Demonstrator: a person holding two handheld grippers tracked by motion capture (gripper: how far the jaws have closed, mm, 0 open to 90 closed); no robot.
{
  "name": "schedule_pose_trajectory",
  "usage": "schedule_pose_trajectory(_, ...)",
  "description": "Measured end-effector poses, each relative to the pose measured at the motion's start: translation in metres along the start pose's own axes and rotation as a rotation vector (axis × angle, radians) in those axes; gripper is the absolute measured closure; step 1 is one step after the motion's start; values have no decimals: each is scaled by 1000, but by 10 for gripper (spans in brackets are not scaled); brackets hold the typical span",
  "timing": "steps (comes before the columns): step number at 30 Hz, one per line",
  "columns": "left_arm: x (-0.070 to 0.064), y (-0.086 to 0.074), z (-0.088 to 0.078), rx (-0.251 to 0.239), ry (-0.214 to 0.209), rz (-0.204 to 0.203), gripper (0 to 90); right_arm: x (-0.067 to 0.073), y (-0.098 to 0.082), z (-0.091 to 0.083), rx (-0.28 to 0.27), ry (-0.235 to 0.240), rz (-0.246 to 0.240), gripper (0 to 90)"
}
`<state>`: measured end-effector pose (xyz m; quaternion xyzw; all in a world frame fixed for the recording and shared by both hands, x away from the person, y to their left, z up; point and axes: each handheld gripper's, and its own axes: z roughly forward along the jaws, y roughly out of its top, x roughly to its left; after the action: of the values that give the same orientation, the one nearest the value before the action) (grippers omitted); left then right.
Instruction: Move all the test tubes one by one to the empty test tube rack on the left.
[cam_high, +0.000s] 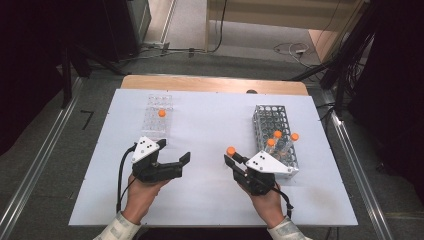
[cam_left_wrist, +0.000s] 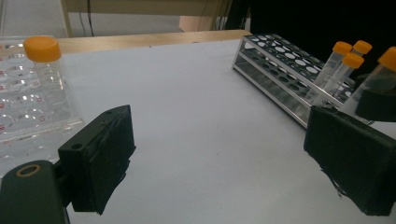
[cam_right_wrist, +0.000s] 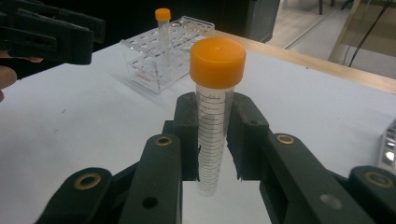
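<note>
Clear tube (cam_right_wrist: 212, 140) with black graduation marks, orange cap (cam_right_wrist: 217, 62). Both grippers black, right gripper (cam_high: 234, 159), left gripper (cam_high: 172, 152), each topped by a white-grey plate. Bench (cam_high: 210, 130) white, wood edge at the far side. Clear plastic rack (cam_high: 157, 115) with red print, one orange-capped tube. Silver metal rack (cam_high: 272, 130), three orange-capped tubes.

Open left claw (cam_left_wrist: 233, 163) over white table (cam_left_wrist: 201, 107), clear rack (cam_left_wrist: 28, 102) with orange-capped tube (cam_left_wrist: 46, 70), metal rack (cam_left_wrist: 280, 70)
</note>
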<state>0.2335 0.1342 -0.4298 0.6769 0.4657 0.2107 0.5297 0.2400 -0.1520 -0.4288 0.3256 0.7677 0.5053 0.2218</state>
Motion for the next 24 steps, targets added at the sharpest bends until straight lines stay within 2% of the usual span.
schedule_pose_trajectory(5, -4, 1, -1, -2, -27, 15, 127, 7, 3, 17, 21, 23, -10, 724)
schedule_pose_trajectory(13, -11, 3, -3, -11, -76, 46, 219, 28, 6, 41, 46, 76, -39, 723)
schedule_pose_trajectory(21, -20, 7, -1, -16, -142, 88, 407, 45, 11, 57, 47, 121, -42, 724)
schedule_pose_trajectory(24, -21, 6, 1, 1, -135, 108, 485, 51, 13, 60, 49, 132, -44, 724)
